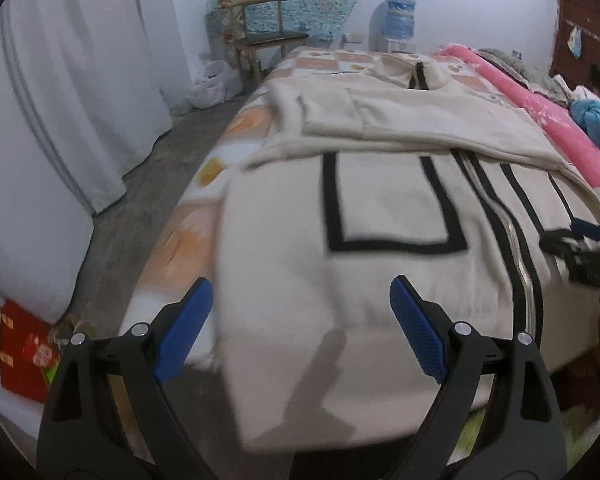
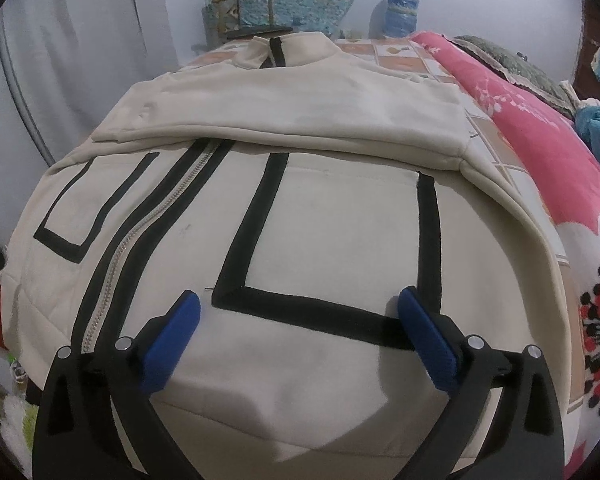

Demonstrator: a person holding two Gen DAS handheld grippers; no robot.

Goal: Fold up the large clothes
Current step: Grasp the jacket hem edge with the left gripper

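Left gripper (image 1: pixel 302 330): wide open, holding nothing, poised above the near left hem of a cream zip-up jacket (image 1: pixel 380 208) spread front-up across the bed (image 1: pixel 188 232), sleeves already folded over the chest. Looks like thick, soft, floppy fleece, fairly heavy, prone to sagging; best pinched at the hem corners, clear of the metal zipper (image 2: pixel 112 288). Right gripper (image 2: pixel 300 334): equally wide open and empty over the black-outlined pocket (image 2: pixel 328 240).

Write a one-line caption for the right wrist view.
Open right tongs hover over the cream jacket, sleeves folded across, on the bed.
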